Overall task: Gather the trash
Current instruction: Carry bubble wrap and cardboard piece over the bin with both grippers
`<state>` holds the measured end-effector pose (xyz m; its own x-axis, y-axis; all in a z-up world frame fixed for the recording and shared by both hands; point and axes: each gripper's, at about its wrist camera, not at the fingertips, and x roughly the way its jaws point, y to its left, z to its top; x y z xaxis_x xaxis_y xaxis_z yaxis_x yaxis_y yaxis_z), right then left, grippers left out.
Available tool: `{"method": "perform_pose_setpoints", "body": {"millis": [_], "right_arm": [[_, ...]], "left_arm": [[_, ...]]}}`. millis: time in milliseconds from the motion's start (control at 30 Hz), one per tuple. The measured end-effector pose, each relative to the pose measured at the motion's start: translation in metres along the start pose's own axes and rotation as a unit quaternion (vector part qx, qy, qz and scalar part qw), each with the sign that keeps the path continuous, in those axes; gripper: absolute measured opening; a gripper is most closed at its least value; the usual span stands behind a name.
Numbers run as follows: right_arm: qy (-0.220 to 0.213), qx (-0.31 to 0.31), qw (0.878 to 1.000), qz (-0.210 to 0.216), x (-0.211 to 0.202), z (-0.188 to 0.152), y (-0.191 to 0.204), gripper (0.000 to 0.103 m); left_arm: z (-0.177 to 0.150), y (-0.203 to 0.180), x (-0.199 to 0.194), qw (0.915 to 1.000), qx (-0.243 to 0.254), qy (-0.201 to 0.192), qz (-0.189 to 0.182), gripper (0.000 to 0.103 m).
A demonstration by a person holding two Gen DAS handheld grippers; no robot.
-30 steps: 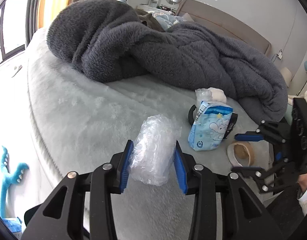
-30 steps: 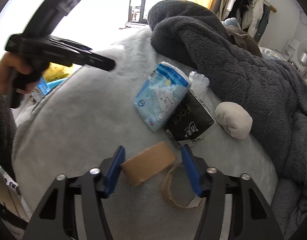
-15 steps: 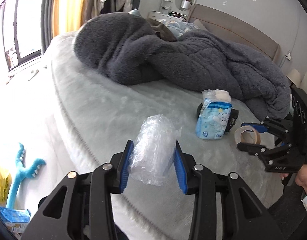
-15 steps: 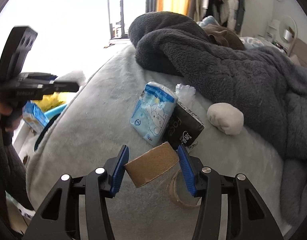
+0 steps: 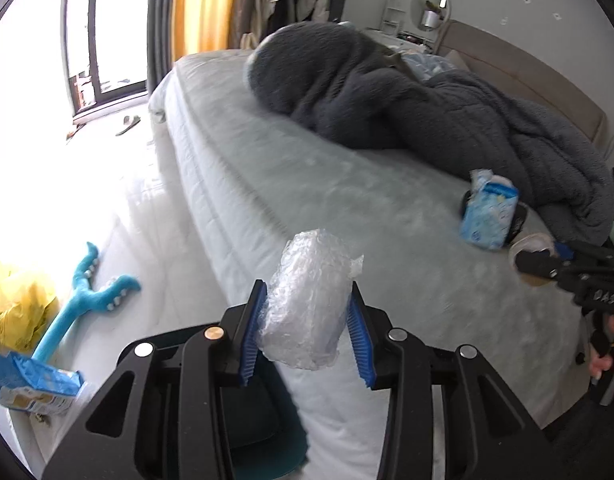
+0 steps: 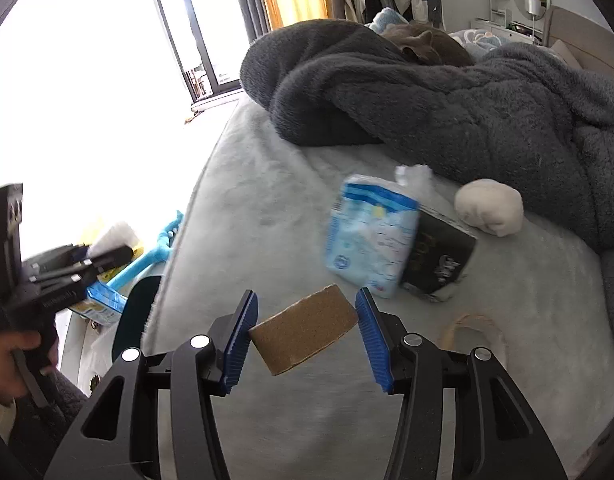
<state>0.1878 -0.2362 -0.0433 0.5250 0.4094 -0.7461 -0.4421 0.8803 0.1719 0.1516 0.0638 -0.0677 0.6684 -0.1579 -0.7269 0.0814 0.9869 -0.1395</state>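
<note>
My left gripper [image 5: 307,328] is shut on a wad of clear bubble wrap [image 5: 307,300], held over the bed's side edge with a dark teal bin [image 5: 259,432] below it. My right gripper [image 6: 305,336] is shut on a brown cardboard tape core [image 6: 303,330], lifted above the pale grey bed [image 6: 267,208]. On the bed lie a blue tissue pack [image 6: 367,232], a black packet [image 6: 439,256], a white wad [image 6: 489,206] and a thin tape ring [image 6: 471,332]. The right gripper [image 5: 555,264] shows at the right edge of the left wrist view.
A dark grey blanket [image 5: 407,100] is heaped on the far side of the bed. On the floor lie a blue plush toy [image 5: 83,300], a yellow bag [image 5: 15,300] and a blue carton [image 5: 27,384]. A window [image 5: 99,28] is behind.
The left gripper has swung left off the bed with the bubble wrap, now over the floor and bin. The right gripper has lifted the cardboard core off the bed and rolled.
</note>
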Motion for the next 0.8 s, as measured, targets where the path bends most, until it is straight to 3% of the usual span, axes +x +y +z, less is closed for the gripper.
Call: {"method": "perform_pose_setpoints", "body": {"millis": [433, 800], "right_arm": [[-0.001, -0.004, 0.999, 0.045, 0.019, 0.008, 0.074, 0.052], [0.01, -0.02, 0.995, 0.094, 0.049, 0.021, 0.142, 0.052]], "left_arm": [[-0.041, 0.072, 0.011, 0.9949, -0.076, 0.051, 0.042, 0.042], [-0.076, 0.11, 0.039, 0.9844, -0.112, 0.128, 0.045, 0.043]]}}
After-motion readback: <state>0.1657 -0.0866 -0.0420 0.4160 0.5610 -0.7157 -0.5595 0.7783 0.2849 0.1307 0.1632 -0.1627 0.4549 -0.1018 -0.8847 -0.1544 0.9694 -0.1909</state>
